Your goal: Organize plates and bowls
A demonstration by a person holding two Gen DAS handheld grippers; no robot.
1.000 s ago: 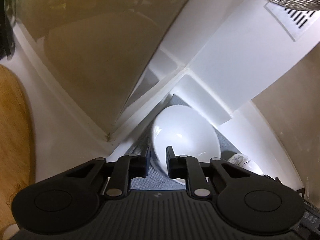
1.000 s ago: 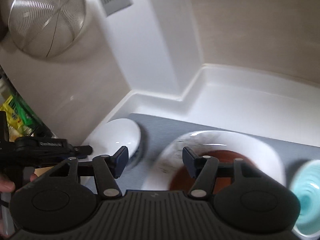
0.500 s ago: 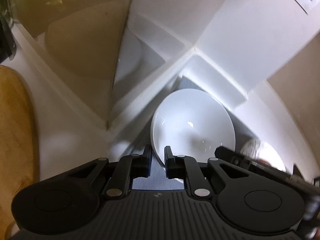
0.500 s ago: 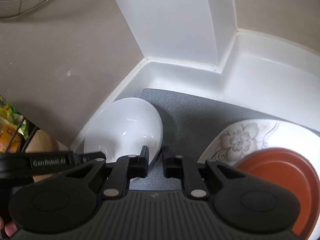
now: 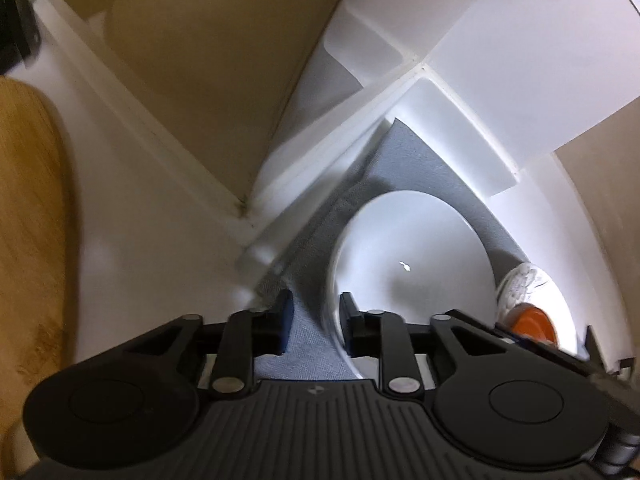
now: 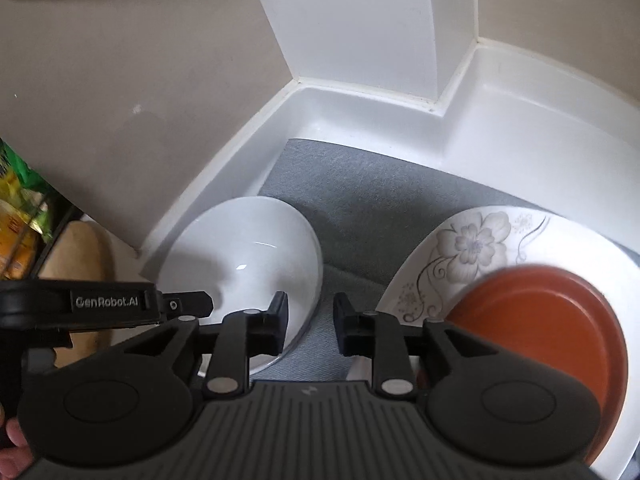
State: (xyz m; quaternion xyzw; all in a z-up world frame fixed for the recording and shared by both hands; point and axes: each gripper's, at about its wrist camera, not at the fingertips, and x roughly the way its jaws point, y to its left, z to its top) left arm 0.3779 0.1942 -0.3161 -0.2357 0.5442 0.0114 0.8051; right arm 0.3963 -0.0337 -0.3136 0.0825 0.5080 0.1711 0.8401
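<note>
A plain white bowl point(image 5: 412, 264) sits on the grey mat point(image 5: 420, 160) in the counter's corner. My left gripper point(image 5: 316, 320) straddles its near rim, one finger inside the bowl and the other outside. Its jaws are opening, and mat shows between the outer pad and the rim. In the right wrist view the same bowl point(image 6: 248, 256) lies left of a flowered white plate point(image 6: 480, 248) that carries a red-brown dish point(image 6: 540, 336). My right gripper point(image 6: 310, 320) hovers over the mat strip between them. Its jaws are opening too, and neither pad presses on anything.
White walls and a raised ledge point(image 6: 360, 92) box in the mat point(image 6: 360, 184) at the back and left. A wooden board point(image 5: 28, 220) lies far left. A rack with packets point(image 6: 16, 208) stands beyond the counter's left edge. A person's fingertip point(image 6: 12, 444) shows bottom left.
The right gripper swung left from above the flowered plate to beside the bowl, shutting from wide and then parting slightly. The left jaws, earlier pinched on the bowl's rim, now stand slightly wider.
</note>
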